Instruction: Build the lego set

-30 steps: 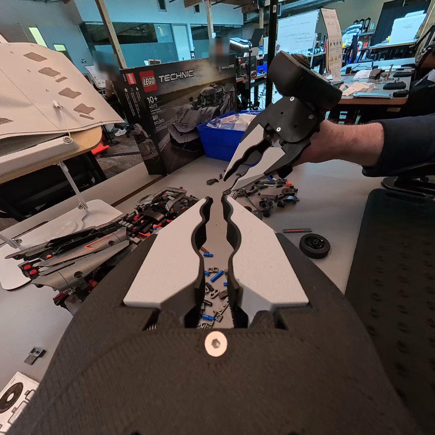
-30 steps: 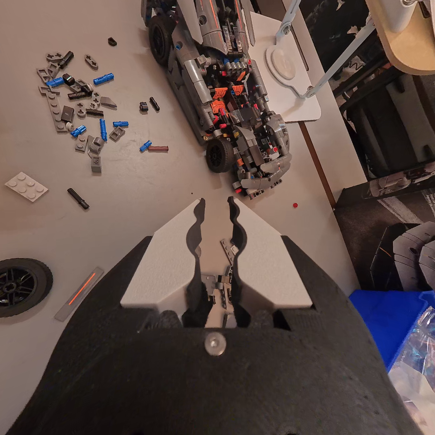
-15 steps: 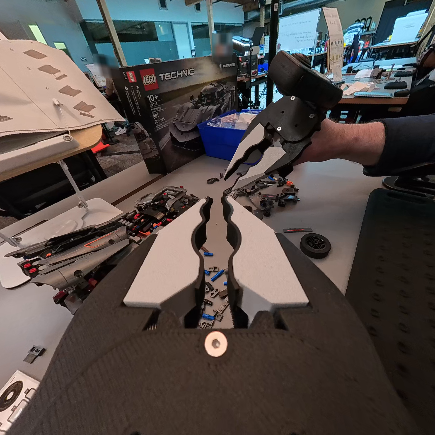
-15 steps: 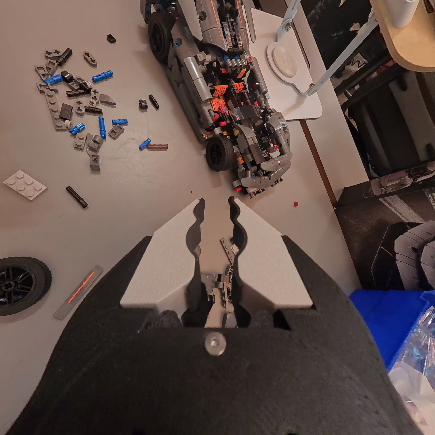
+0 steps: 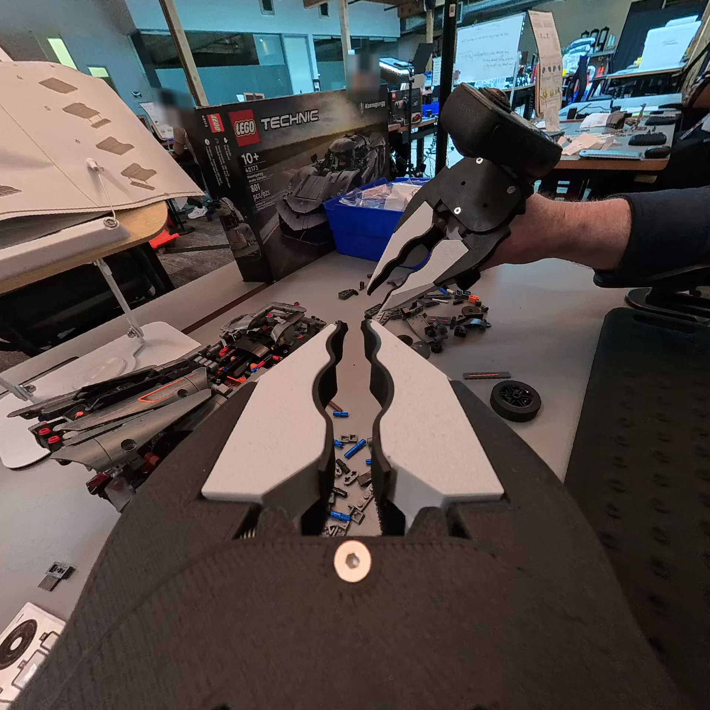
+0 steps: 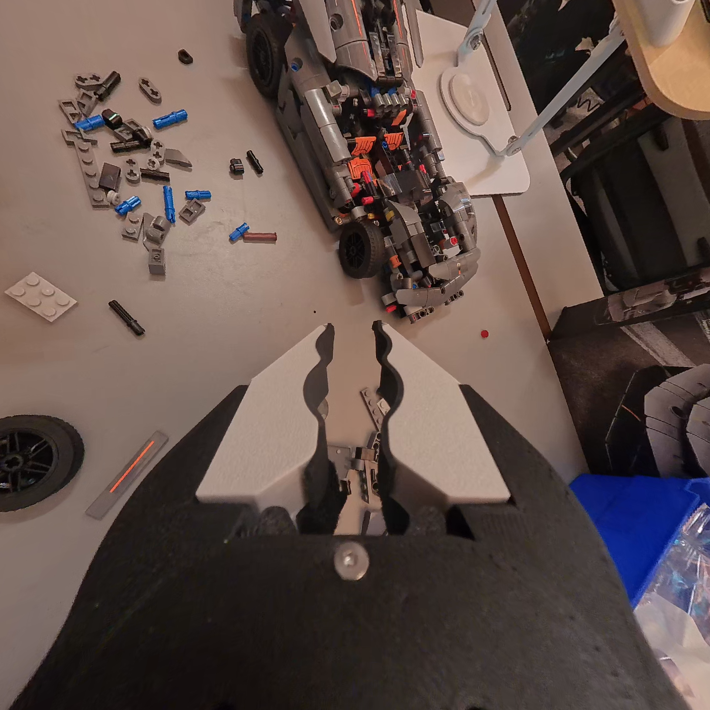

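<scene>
- Now narrowly parted, left gripper [image 5: 354, 325] empty, over loose pieces [image 5: 347, 472] mid-desk.
- Right gripper [image 6: 352, 325] likewise slightly parted, empty, near car model [image 6: 369, 161] by desk's far edge.

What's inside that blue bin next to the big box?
The blue bin holds crinkled clear plastic bags heaped to its rim. What the bags contain, and anything beneath them, is hidden by the bin's wall.

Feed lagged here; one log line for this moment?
left claw: open, empty | right claw: open, empty, above loose parts | car: part-built | spare wheel: loose on table
</scene>
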Demonstrator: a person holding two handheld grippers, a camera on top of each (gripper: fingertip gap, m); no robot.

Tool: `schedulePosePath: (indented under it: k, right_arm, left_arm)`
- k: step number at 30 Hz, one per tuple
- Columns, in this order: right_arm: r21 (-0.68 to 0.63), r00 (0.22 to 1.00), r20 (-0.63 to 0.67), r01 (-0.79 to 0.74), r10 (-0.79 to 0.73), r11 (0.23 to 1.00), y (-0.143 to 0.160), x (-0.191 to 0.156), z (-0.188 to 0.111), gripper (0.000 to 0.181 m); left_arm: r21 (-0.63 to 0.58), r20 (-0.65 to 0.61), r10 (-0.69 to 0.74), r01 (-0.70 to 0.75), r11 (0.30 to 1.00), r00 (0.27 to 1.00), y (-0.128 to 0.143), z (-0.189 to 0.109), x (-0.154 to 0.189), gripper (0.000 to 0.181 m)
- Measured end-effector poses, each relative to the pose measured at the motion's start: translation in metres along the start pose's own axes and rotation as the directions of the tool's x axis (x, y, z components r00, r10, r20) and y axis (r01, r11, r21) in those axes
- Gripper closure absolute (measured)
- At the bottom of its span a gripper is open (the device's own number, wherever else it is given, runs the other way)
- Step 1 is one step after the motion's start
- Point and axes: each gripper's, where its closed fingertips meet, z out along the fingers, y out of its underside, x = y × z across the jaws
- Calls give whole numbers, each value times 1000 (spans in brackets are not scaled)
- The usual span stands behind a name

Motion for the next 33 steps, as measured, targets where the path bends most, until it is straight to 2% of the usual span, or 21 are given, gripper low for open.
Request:
schedulePosePath:
  k: [7, 13, 16, 19, 22, 26, 29, 30, 33]
  right_arm:
    - [14, 999, -27, -18, 18, 1000, -2, 8, -4, 160]
    - [44, 978, -149, -137, 143, 990, 2, 39, -16, 152]
    - [64, 940, -243, -233, 241, 970, 11, 65, -31, 150]
    - [157, 870, -337, -324, 359, 933, 16, 94, -58, 151]
    - [176, 820, -358, -410, 446, 895, 33, 109, -74, 149]
    - [76, 829, -269, -490, 491, 868, 59, 98, -54, 152]
    - [-97, 860, -197, -496, 472, 863, 81, 76, -28, 150]
    - [-171, 873, -185, -481, 452, 860, 91, 68, -22, 157]
    - [-321, 898, -218, -435, 381, 841, 114, 59, -18, 157]
  left_arm:
    - [2, 4, -4, 4, 1000, 1000, 0, 0, -1, 173]
    - [7, 9, -8, 8, 1000, 1000, 0, -2, -3, 174]
    - [13, 6, -12, 11, 1000, 1000, -2, -3, -3, 174]
    - [19, 1, -13, 13, 1000, 1000, -3, -4, -2, 173]
    - [26, -8, -19, 19, 999, 1000, -5, -4, 0, 173]
    - [23, -25, -22, 23, 999, 999, -6, -1, 4, 173]
    - [24, -24, -18, 18, 1000, 1000, -6, -2, 4, 173]
    - [27, -24, -20, 21, 999, 1000, -7, -2, 3, 173]
    - [36, -23, -28, 28, 999, 999, -8, -4, 2, 173]
